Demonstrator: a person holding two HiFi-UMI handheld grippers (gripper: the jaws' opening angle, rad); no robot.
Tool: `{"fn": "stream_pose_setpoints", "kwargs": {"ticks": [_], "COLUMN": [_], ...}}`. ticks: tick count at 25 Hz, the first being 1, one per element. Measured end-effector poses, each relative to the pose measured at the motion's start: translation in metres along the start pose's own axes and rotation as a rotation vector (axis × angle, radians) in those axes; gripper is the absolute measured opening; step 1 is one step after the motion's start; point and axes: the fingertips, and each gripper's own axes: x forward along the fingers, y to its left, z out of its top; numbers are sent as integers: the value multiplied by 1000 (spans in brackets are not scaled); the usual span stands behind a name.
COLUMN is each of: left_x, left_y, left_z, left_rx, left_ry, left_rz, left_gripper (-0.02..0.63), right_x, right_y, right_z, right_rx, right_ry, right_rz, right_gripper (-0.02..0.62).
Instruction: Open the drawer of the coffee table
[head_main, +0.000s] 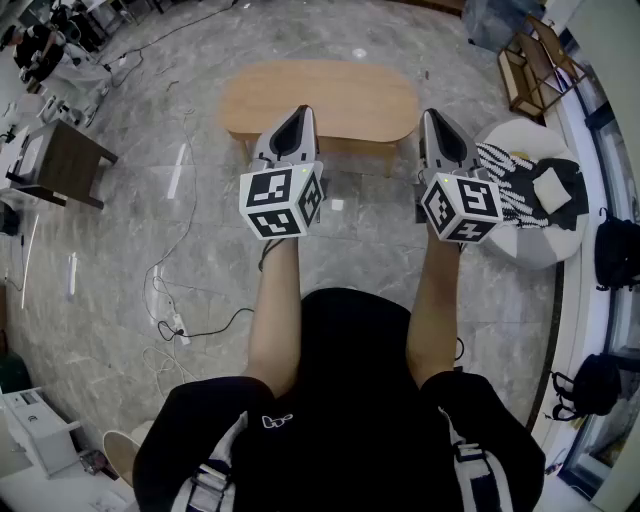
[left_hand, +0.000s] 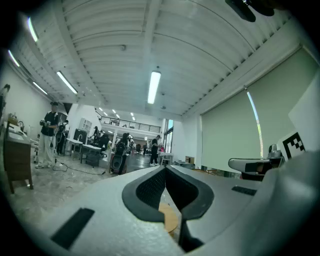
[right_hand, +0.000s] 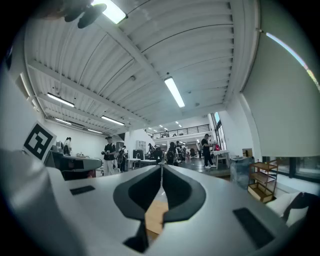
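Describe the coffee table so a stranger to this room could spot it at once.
On the grey marble floor, look straight ahead of the person. The coffee table stands there: low, light wood, with a long rounded top, unlike the dark sharp-cornered side table at left and the white round pouf at right.

I count two grippers at mid-frame in the head view, the left gripper (head_main: 302, 110) and the right gripper (head_main: 431, 113), each carrying one marker cube (head_main: 282, 200). There is one oval coffee table (head_main: 320, 98) at upper centre, one dark side table (head_main: 68, 160) at upper left and one wooden shelf (head_main: 540, 62) at upper right. Two black bags (head_main: 615, 250) lie along the right edge, beside one white pouf (head_main: 540, 245).
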Motion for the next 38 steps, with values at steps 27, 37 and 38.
{"fn": "stream_pose_setpoints", "kwargs": {"ticks": [27, 37, 38], "left_x": [-20, 0, 2], "left_y": [29, 17, 15], "left_z": [7, 4, 3], "left_rx": [-28, -12, -4], "left_ry": [-15, -28, -34], "left_rz": [114, 87, 79], "left_gripper": [9, 9, 9], "right_x": [9, 7, 6], "right_y": [-8, -34, -38], "right_z": [5, 8, 7], "right_rx": [58, 45, 44], "right_ry": [-44, -62, -65], "right_rz": [19, -13, -22], "right_gripper": [14, 14, 14]}}
